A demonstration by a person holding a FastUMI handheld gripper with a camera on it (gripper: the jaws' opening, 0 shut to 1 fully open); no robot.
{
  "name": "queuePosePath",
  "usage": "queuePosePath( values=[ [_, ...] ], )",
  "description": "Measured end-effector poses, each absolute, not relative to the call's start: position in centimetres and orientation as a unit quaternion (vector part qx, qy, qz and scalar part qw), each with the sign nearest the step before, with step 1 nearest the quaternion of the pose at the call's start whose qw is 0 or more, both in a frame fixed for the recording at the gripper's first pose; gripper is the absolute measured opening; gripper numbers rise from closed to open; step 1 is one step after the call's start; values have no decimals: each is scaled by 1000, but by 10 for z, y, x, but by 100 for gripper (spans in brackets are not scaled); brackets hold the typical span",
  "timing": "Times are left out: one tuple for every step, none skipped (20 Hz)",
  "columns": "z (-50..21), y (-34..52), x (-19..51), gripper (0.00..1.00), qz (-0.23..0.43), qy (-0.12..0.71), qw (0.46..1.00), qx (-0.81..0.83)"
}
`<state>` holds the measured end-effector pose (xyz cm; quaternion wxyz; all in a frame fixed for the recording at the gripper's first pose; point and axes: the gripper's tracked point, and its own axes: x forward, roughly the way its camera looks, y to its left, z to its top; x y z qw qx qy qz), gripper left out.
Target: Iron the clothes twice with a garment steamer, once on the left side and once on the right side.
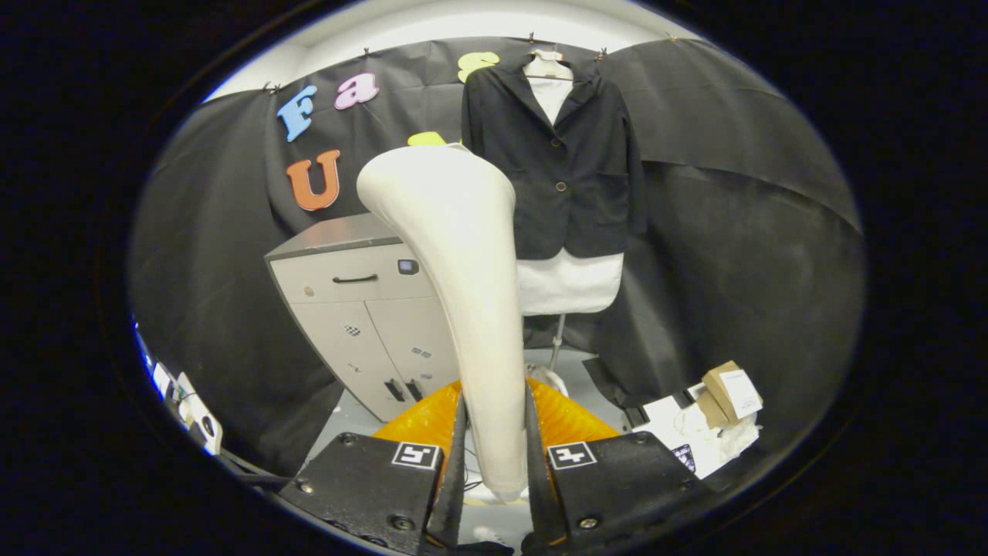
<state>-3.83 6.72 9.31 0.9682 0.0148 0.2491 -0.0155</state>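
Gripper: gripper (495, 455) fingers clamped on the handle of the garment steamer (463, 293), one finger pressing each side.
Steamer: cream body rising from between the fingers, curving up to a broad head that leans left; its face points away.
Floor: pale grey floor (575, 363) beyond the fingers; right of them a cardboard box (732, 392) lies on what looks like white wrapping.
Cabinet: grey cabinet (363, 316) left of the steamer, with one drawer above two doors.
Jacket: dark jacket (575, 154) on a white hanger (547, 66), well beyond the steamer head and just right of it, buttoned over a white garment.
Wall: black cloth (733, 232) behind everything.
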Motion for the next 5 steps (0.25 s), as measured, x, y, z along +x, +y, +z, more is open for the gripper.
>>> queuePosePath(
  values=[
    [94, 67, -38, 38, -16, 248, 969, 13],
    [95, 68, -38, 38, -15, 248, 968, 14],
    [94, 68, -38, 38, -15, 248, 969, 14],
    [96, 67, -38, 38, -16, 247, 969, 13],
    [95, 67, -39, 38, -17, 247, 969, 11]
  ],
)
